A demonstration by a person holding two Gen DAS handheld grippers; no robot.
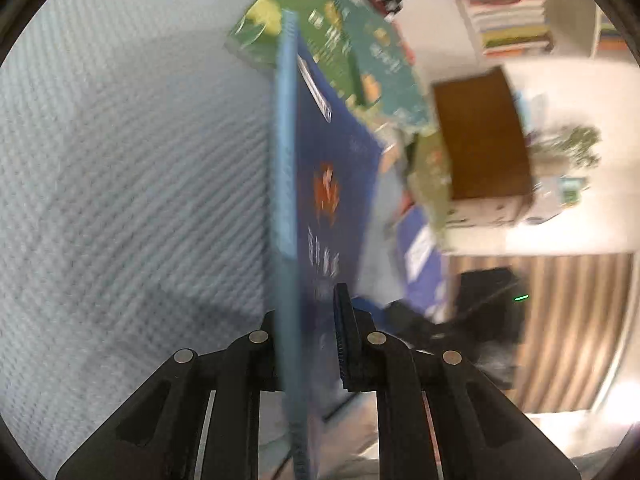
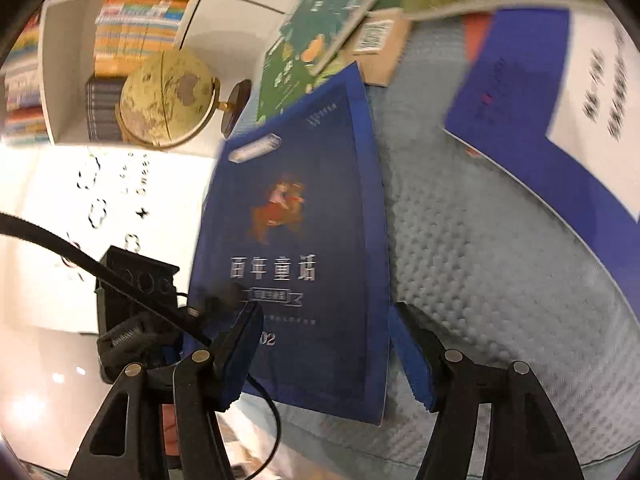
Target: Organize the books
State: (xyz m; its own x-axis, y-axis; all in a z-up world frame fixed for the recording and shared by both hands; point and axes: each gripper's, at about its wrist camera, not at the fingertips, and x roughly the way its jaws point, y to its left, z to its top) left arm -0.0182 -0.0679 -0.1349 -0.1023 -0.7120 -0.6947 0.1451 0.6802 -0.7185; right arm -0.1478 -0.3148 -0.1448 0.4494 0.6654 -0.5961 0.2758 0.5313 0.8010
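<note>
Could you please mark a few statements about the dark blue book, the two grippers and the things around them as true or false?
1. The left gripper is shut on the dark blue book. True.
2. The right gripper is clamped tight on the same book. False: its fingers stand apart on either side of the book's lower end, with a gap at the right finger.
3. A globe stands in front of the white bookshelf. True.
4. The grey-blue textured cloth holds only this one book. False: green books and a blue and white book lie on it too.
5. The book's cover shows a yellow sun. False: it shows an orange-brown figure and white characters.
</note>
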